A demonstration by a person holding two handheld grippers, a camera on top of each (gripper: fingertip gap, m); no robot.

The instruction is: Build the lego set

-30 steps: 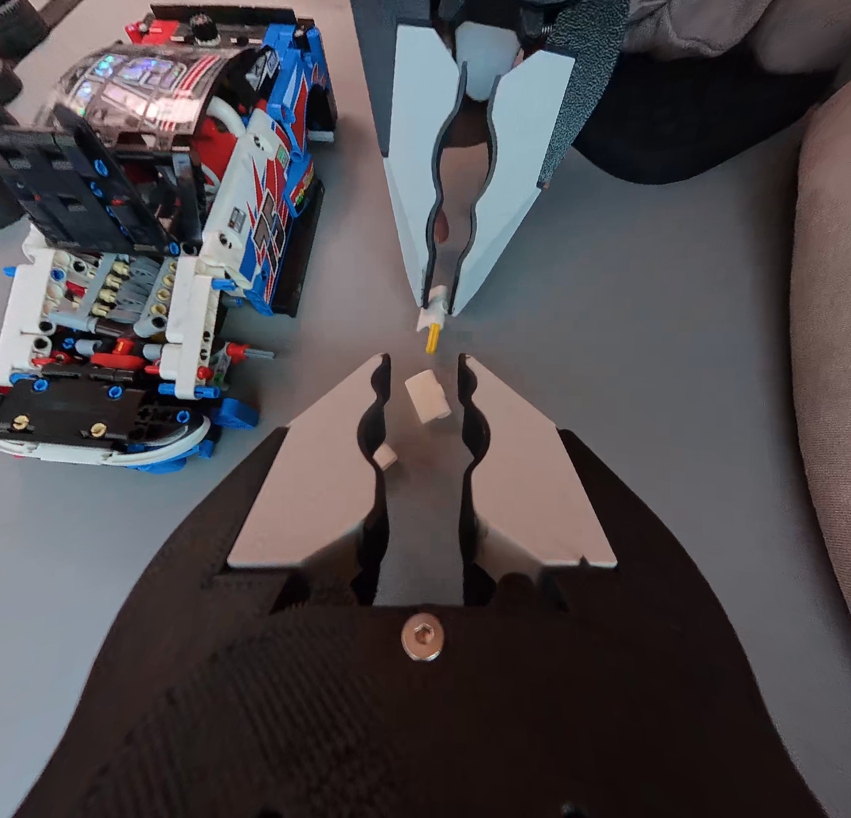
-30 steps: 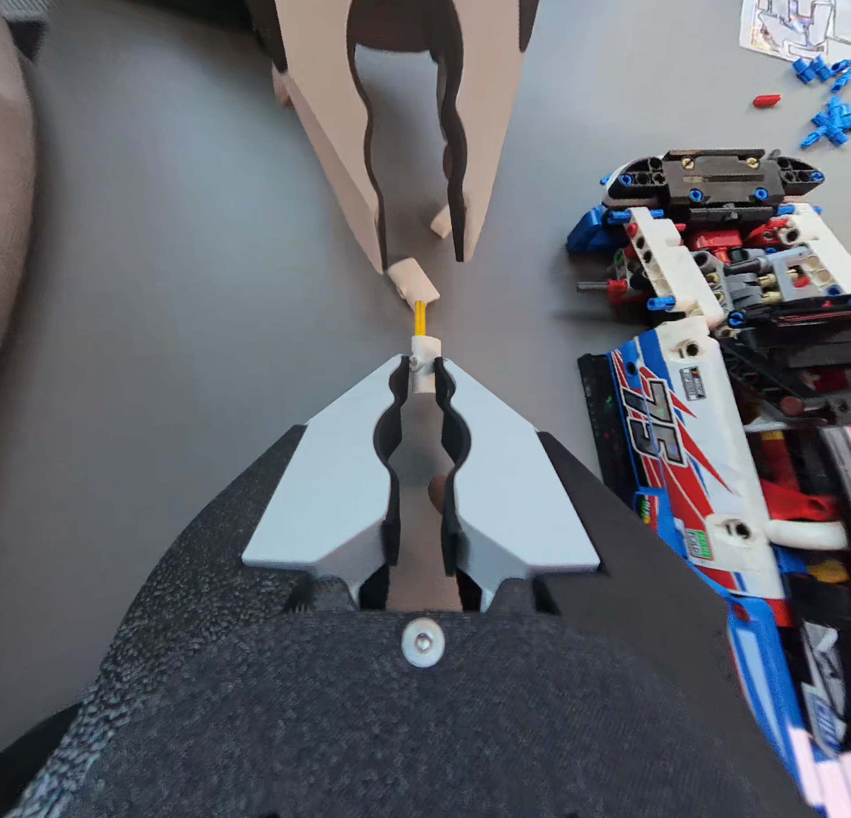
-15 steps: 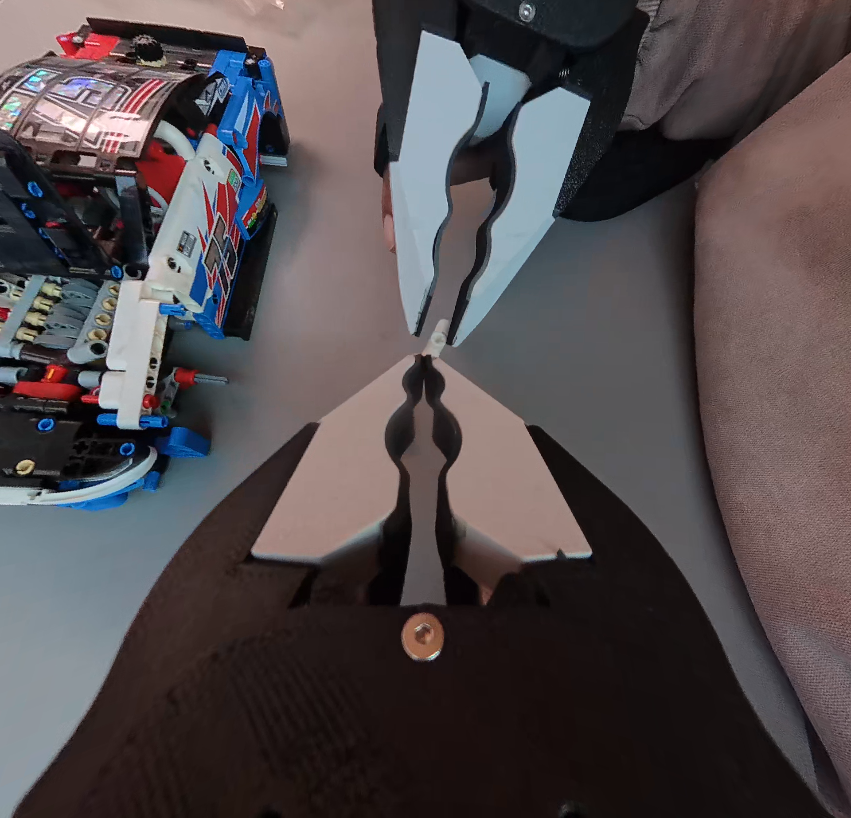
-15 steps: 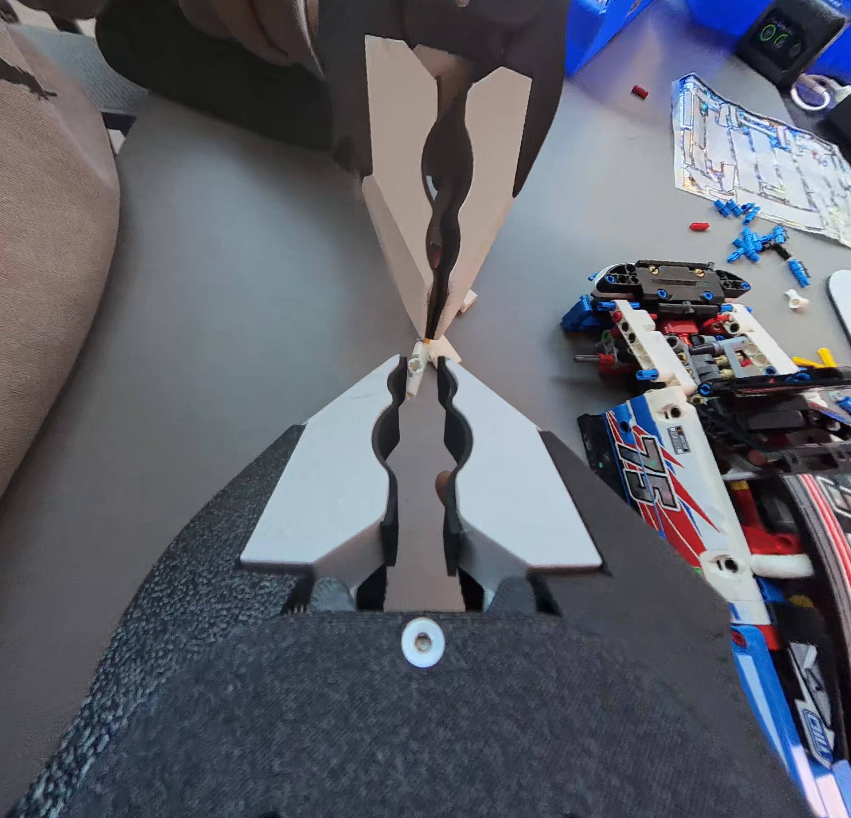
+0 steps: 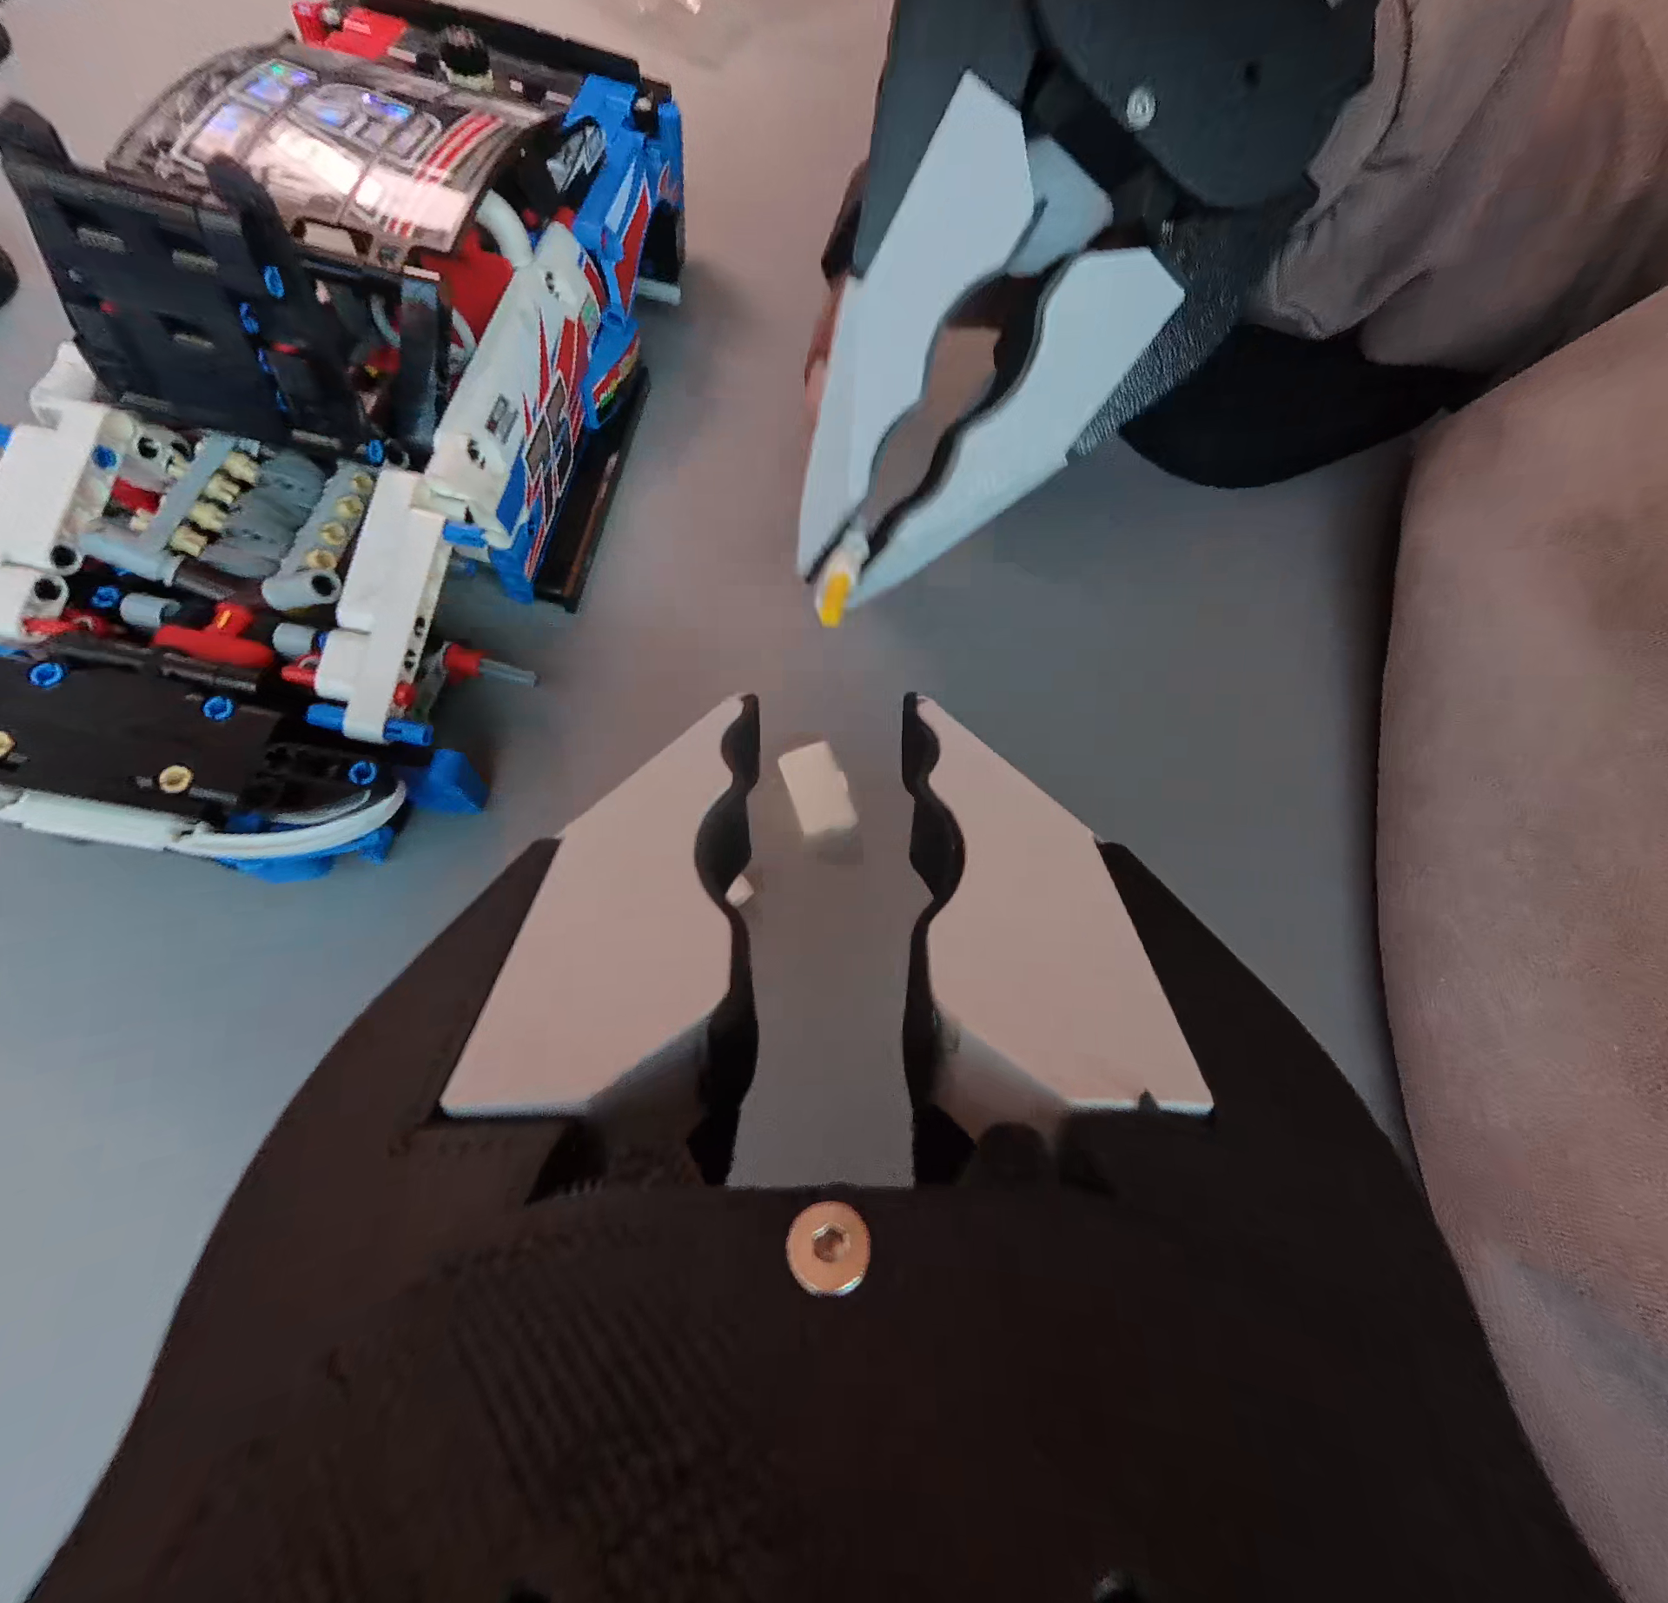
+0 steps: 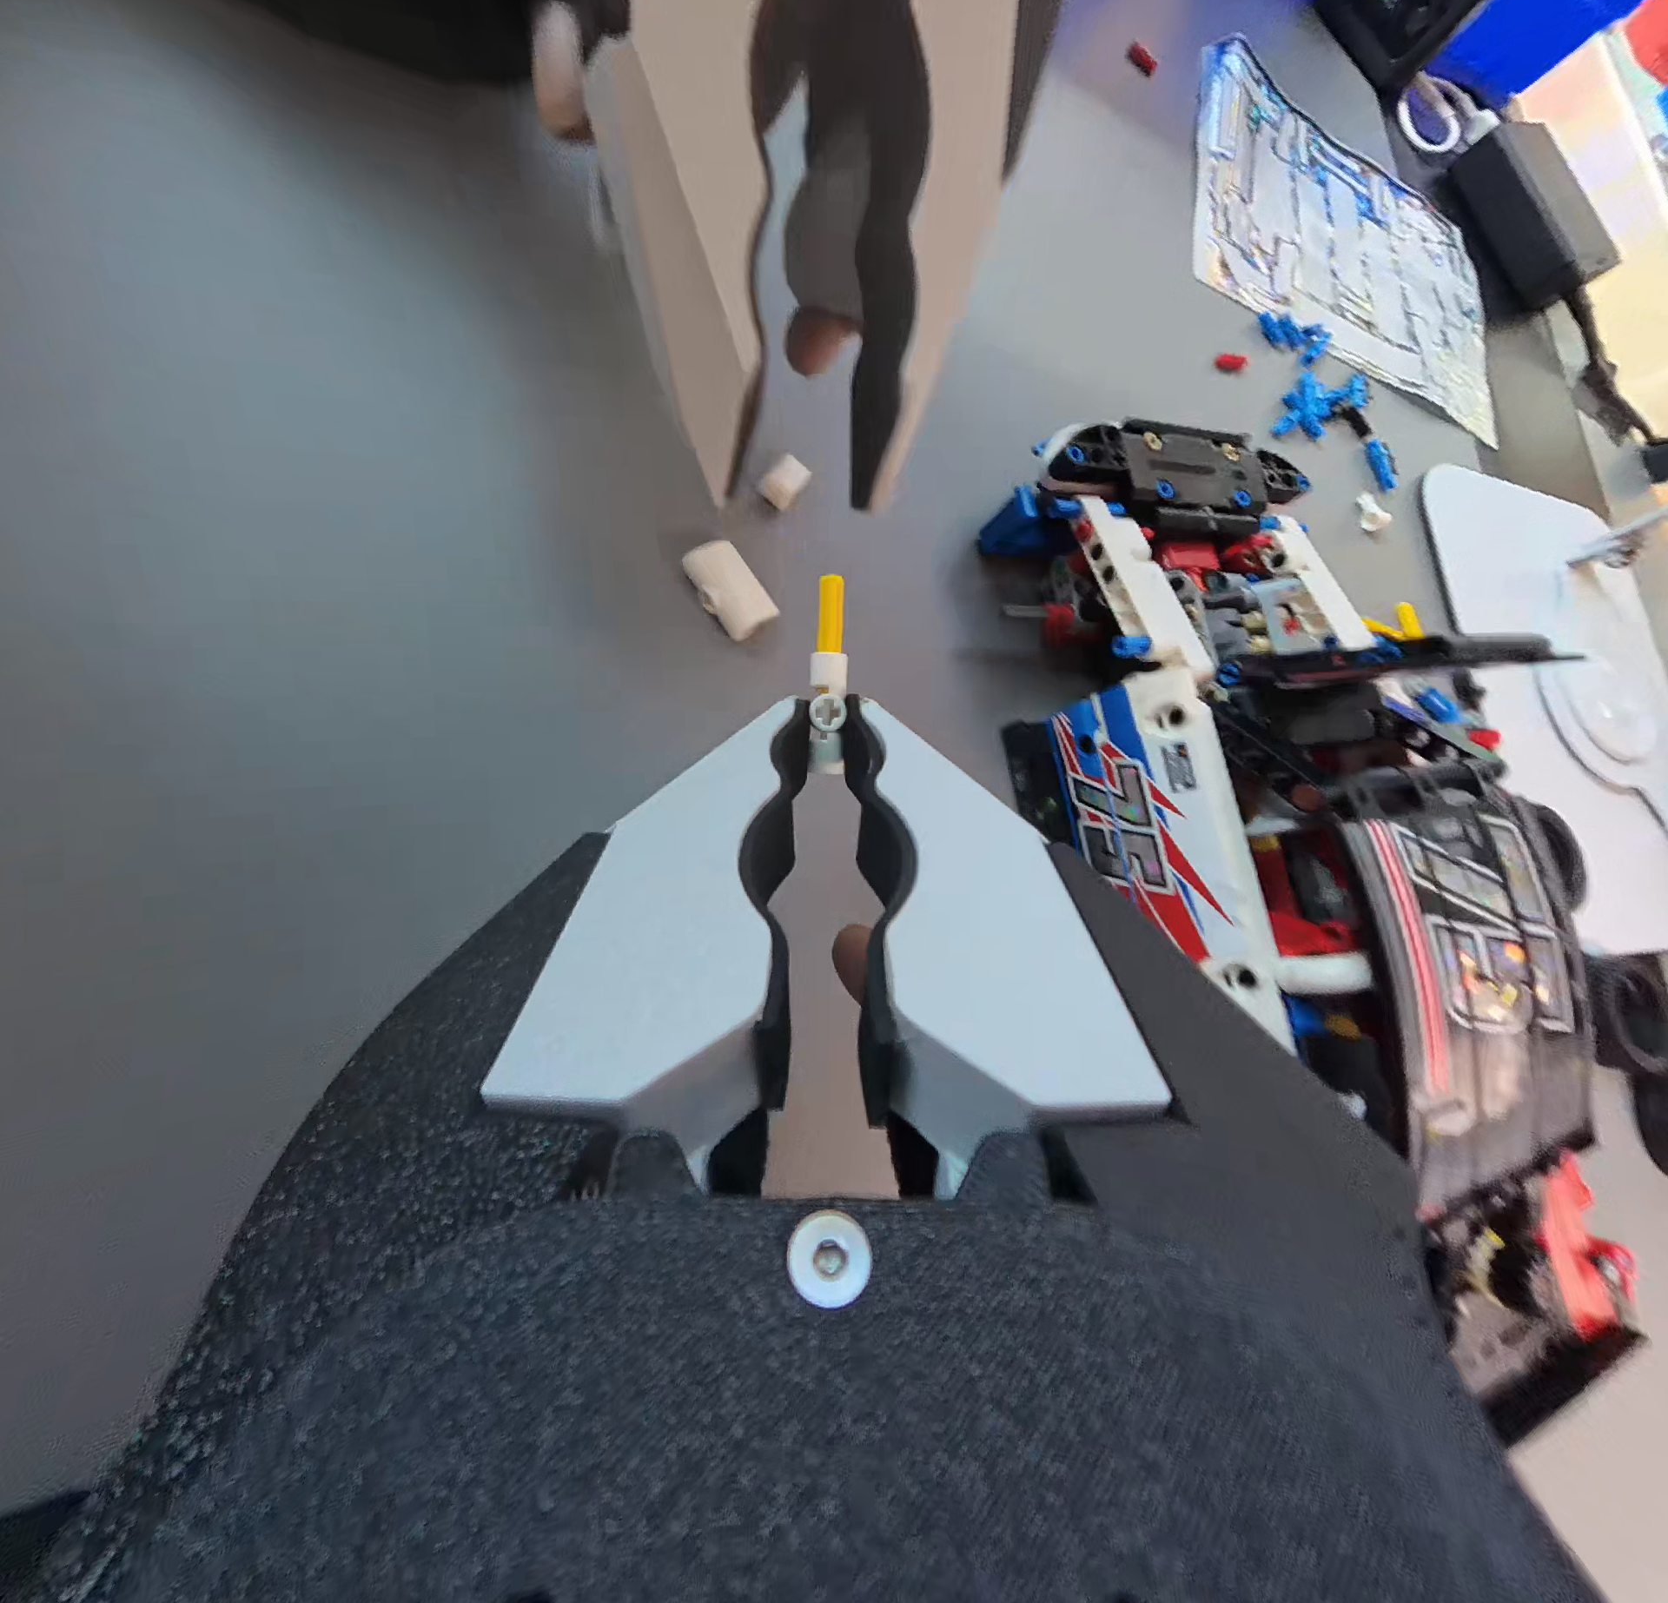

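My left gripper [image 5: 826, 702] is open and empty just above the grey table. A white sleeve piece [image 5: 815, 790] lies on the table between its fingers, and a smaller white piece [image 5: 740, 892] lies by the left finger. My right gripper [image 6: 829, 702] is shut on a small white connector with a yellow axle [image 6: 828, 657] that sticks out forward. It also shows in the left wrist view [image 5: 839, 580], held above the table. In the right wrist view the sleeve [image 6: 729, 601] and the smaller piece [image 6: 783, 479] lie near the left gripper [image 6: 794, 499]. The half-built race car [image 5: 298, 440] stands to the left.
In the right wrist view the car [image 6: 1264, 837] is on the right, with loose blue pins [image 6: 1313, 395], an instruction sheet [image 6: 1336, 233] and a white tray [image 6: 1534, 621] behind it. A brown sleeve [image 5: 1534, 837] lies along the right edge of the left wrist view. There is about 4 cm between the tips of the two grippers.
The left gripper was shut at the tip of the right gripper's part half a second ago. It has opened and drawn back. The white sleeve lies on the table. The right gripper has swung left.
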